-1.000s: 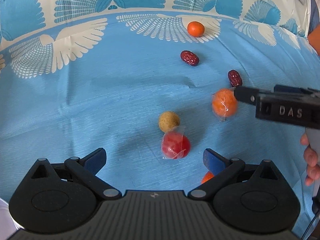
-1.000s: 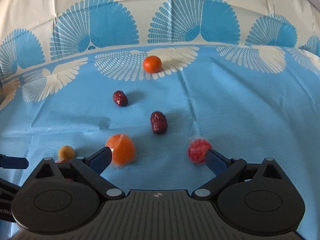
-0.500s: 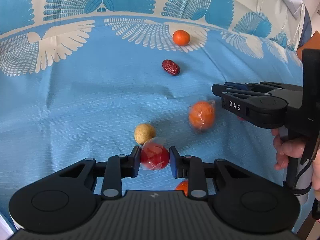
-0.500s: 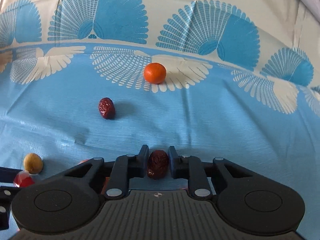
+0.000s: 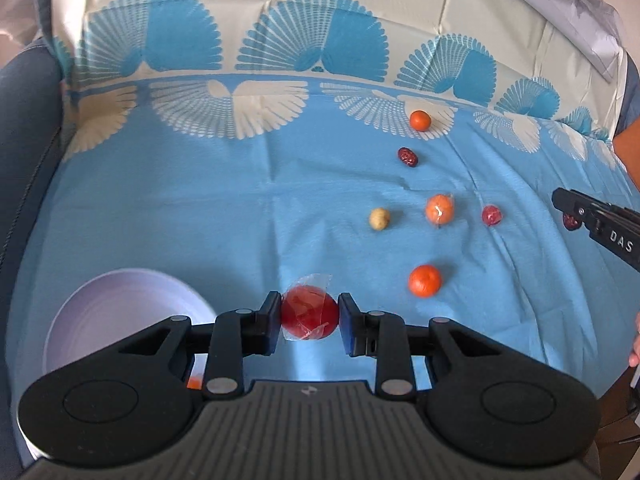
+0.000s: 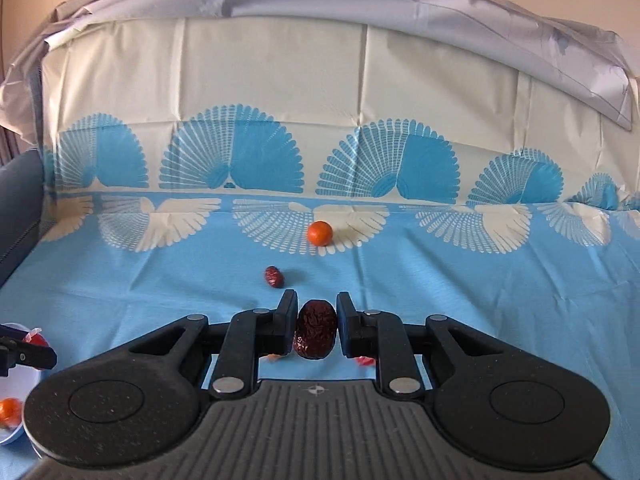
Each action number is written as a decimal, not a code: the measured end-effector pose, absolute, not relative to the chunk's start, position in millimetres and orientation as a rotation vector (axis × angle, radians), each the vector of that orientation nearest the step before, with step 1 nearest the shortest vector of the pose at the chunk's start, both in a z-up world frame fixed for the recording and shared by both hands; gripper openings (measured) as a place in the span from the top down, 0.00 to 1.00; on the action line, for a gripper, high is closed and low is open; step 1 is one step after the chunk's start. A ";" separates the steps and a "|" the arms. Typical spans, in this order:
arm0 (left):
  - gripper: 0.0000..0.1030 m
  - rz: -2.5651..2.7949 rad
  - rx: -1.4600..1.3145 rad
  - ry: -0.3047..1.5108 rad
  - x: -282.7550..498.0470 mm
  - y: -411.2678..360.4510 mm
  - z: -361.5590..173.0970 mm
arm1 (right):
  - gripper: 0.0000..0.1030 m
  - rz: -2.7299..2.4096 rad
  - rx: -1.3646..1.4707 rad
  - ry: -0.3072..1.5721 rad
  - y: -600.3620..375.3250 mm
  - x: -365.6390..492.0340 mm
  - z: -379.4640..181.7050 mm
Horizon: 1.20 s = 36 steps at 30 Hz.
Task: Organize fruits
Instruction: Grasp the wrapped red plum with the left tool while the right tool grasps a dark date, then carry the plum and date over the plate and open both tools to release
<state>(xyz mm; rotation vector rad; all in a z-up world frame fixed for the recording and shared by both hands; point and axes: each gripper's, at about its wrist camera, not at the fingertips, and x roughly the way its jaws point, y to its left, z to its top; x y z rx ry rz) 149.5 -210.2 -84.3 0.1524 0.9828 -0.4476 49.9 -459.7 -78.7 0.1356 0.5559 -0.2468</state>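
Note:
My left gripper (image 5: 308, 318) is shut on a plastic-wrapped red fruit (image 5: 307, 313), held above the blue cloth just right of a white bowl (image 5: 120, 300). My right gripper (image 6: 314, 330) is shut on a dark red date (image 6: 315, 334), lifted off the cloth; it also shows in the left wrist view (image 5: 572, 216) at the right edge. On the cloth lie a small orange (image 5: 420, 120), another date (image 5: 408, 157), a wrapped orange (image 5: 439, 209), a tan round fruit (image 5: 379, 219), a small wrapped red fruit (image 5: 492, 215) and an orange (image 5: 425, 280).
The blue and cream tablecloth (image 5: 200, 208) rises up a backrest behind. A grey-blue cushion edge (image 5: 24, 120) borders the left side. The bowl (image 6: 16, 380) at the right wrist view's left edge holds an orange piece (image 6: 9, 408).
Both grippers lifted and pulled back with their fruits. The left one carried the red fruit left, and the white bowl came into view. Both closed from open one second ago.

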 end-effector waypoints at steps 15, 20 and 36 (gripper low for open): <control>0.68 -0.279 0.106 0.959 26.2 -58.6 -26.4 | 0.79 -0.007 0.098 0.571 -284.3 -59.1 -33.0; 0.68 -0.250 0.056 0.932 0.2 -23.5 -13.2 | 0.78 0.056 0.052 0.564 -244.4 -77.4 -23.0; 0.68 -0.236 -0.022 0.862 -27.2 16.7 5.6 | 0.79 0.104 -0.027 0.552 -195.9 -100.1 0.3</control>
